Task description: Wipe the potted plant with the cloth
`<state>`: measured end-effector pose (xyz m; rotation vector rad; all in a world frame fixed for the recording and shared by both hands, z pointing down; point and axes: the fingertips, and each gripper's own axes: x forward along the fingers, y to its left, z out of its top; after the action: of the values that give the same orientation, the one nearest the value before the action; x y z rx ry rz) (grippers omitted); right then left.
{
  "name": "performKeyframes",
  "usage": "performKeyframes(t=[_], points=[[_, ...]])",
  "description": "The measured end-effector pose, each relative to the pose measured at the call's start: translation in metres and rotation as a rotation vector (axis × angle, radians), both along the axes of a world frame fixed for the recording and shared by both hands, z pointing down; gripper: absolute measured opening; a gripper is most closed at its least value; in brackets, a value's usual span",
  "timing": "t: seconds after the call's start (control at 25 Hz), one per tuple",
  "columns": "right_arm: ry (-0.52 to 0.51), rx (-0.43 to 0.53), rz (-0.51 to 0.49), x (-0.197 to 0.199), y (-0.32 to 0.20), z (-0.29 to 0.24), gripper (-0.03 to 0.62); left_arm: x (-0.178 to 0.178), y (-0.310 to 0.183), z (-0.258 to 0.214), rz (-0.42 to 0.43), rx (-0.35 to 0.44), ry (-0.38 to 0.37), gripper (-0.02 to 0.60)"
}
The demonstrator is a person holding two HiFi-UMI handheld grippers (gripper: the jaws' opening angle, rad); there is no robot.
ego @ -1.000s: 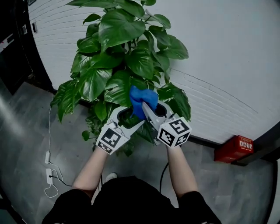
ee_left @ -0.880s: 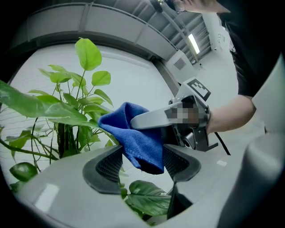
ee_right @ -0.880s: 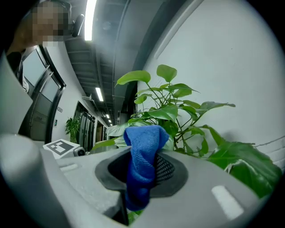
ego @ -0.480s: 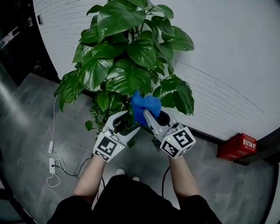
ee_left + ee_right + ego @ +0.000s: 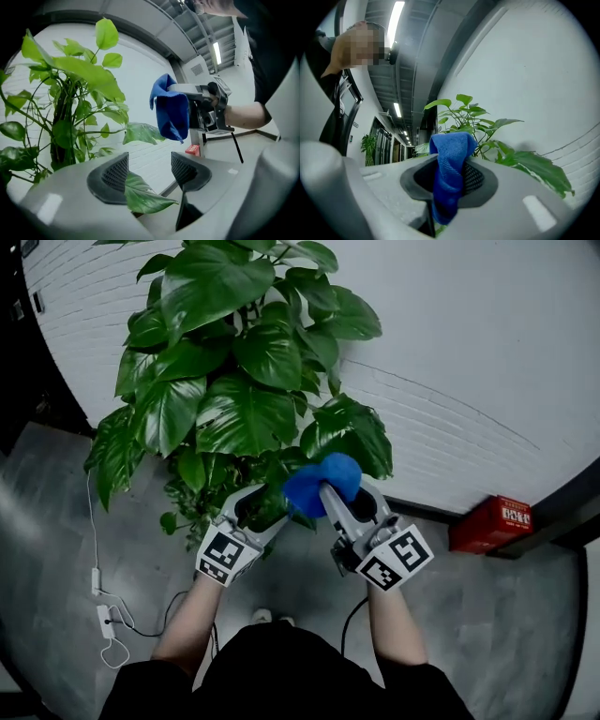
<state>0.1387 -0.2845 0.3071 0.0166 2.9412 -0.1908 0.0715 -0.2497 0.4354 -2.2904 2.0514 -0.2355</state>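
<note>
Potted plant (image 5: 234, 381) at far wall: broad, glossy, heart-shaped green leaves, some marbled pale, on thin stems round a dark central stem; pot hidden under foliage. Blue cloth (image 5: 323, 482), soft towelling with a fine ribbed weave, bunched into a rounded wad and pinched in right gripper (image 5: 343, 502), jaws pressed onto it, loose tail hanging down through the jaws in the right gripper view. Wad up against the lower right leaves on near side of plant. Left gripper (image 5: 251, 514) just left of cloth, smooth grey plastic with black ribbed pads, jaws spread apart; one pointed leaf (image 5: 140, 194) lying between them against the left pad, not clamped. White painted brick wall (image 5: 469, 381) behind, matte, with a dark strip along its foot. Grey floor (image 5: 56, 549), faint sheen. Open room right of plant along the wall as far as red box (image 5: 490, 526) at wall foot. Open floor on the left too, apart from thin white cable (image 5: 101, 606) with small plug block. Foliage dense above and left of both grippers, thinner on near side. Bare forearms (image 5: 192, 610) below grippers, dark clothing at bottom edge.
</note>
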Motion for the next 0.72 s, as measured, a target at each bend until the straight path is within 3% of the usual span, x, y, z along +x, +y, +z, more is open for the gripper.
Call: performKeyframes(t=[0.16,0.36,0.56,0.72], points=[[0.008,0.091,0.072,0.019,-0.008,-0.004,0.089,0.010,-0.031,0.017,0.053,-0.005,-0.007,0.291],[-0.069,0.157,0.102,0.035,-0.047,-0.025,0.089,0.020,-0.076,0.042,0.048,-0.043,-0.040,0.291],[-0.153,0.182,0.079,0.071,-0.122,-0.055,0.089,0.005,-0.151,0.081,-0.110,-0.127,-0.212,0.291],[-0.158,0.149,-0.011,0.096,-0.182,-0.062,0.089,-0.002,-0.199,0.064,-0.270,-0.018,-0.192,0.291]])
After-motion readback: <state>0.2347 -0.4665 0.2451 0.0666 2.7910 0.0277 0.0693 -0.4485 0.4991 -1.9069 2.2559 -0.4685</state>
